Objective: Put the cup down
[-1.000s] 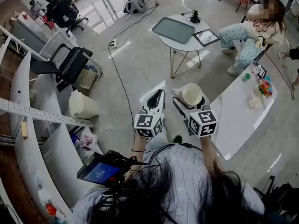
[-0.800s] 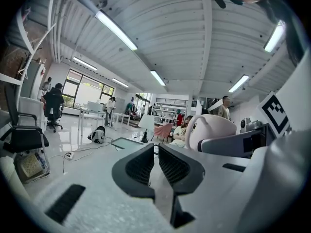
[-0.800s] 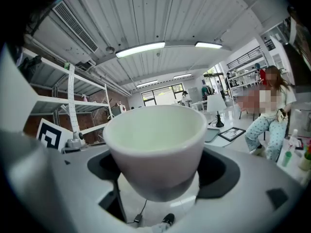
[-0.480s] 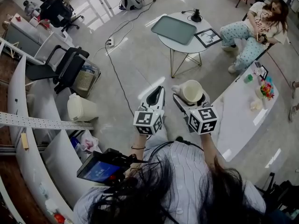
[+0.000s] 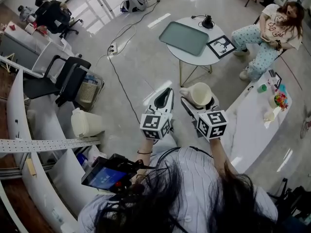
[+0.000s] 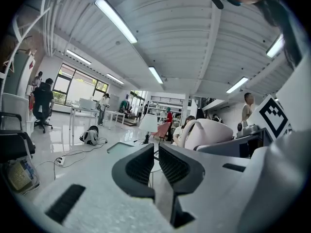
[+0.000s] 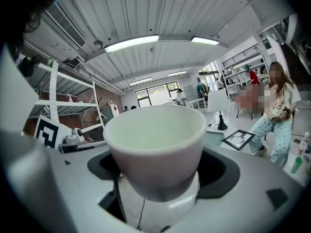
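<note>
A white cup [image 5: 200, 94] with a handle on its left is held upright in the air, clamped between the jaws of my right gripper [image 5: 198, 100]. In the right gripper view the cup [image 7: 155, 144] fills the middle, empty inside, with the dark pads [image 7: 219, 170] pressed on its sides. My left gripper [image 5: 162, 99] hangs just left of the cup at the same height. Its jaws stand together with only a thin slit and nothing between them, as the left gripper [image 6: 156, 165] view shows. The cup [image 6: 210, 132] shows to their right.
A long white table [image 5: 249, 126] with small items at its far end lies to the right. Ahead stands a round white table [image 5: 194, 57] bearing a green tray [image 5: 184, 38] and a framed picture [image 5: 221, 46]. A person [image 5: 265, 38] sits beyond. Cables cross the floor [image 5: 121, 72].
Both grippers and the cup keep their places in front of me. The room has slid slightly in the head view as my head moved.
</note>
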A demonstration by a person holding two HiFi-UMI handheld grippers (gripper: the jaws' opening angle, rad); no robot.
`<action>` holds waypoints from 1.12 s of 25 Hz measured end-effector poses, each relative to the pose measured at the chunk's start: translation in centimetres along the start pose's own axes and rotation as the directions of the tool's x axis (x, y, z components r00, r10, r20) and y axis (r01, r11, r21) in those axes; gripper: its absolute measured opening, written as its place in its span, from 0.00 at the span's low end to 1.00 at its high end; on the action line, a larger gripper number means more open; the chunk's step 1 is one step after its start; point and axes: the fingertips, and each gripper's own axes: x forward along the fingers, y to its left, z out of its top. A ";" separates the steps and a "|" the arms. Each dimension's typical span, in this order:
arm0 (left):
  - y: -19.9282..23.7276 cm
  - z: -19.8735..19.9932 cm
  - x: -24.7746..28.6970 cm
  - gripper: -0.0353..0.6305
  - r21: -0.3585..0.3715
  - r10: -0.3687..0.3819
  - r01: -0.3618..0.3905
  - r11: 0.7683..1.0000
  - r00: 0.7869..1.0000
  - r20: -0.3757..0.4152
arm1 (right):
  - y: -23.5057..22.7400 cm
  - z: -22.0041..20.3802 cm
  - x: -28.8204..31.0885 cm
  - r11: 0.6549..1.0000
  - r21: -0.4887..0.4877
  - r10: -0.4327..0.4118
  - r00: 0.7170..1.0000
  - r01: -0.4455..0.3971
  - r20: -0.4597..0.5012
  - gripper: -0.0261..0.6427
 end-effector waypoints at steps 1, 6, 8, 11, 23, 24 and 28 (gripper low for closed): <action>0.6 0.1 0.5 0.11 -0.002 -0.008 0.008 1.000 1.000 -0.006 | -0.1 0.2 0.7 1.000 0.002 -0.006 1.000 0.006 0.000 0.66; 3.1 1.2 3.3 0.11 -0.002 -0.056 0.056 0.998 0.998 -0.016 | -0.4 1.6 4.1 0.999 0.006 -0.038 0.999 0.038 0.007 0.66; 3.8 1.5 4.5 0.11 0.000 -0.078 0.078 0.997 0.997 -0.018 | -0.8 2.1 5.2 0.998 0.009 -0.055 0.998 0.055 0.010 0.66; 4.9 2.0 6.1 0.11 0.006 -0.107 0.107 0.994 0.994 -0.020 | -1.4 2.6 6.8 0.997 0.018 -0.080 0.997 0.080 0.015 0.66; 9.1 2.6 9.3 0.11 0.025 -0.176 0.178 0.984 0.983 -0.047 | -2.0 3.9 12.3 0.990 0.041 -0.137 0.990 0.136 0.021 0.66; 9.3 2.7 9.4 0.11 0.024 -0.180 0.181 0.983 0.983 -0.048 | -2.0 4.0 12.6 0.989 0.042 -0.140 0.990 0.139 0.024 0.66; 10.4 2.5 9.5 0.11 0.008 -0.187 0.187 0.982 0.981 -0.050 | -1.8 4.4 13.4 0.986 0.042 -0.161 0.986 0.159 0.038 0.66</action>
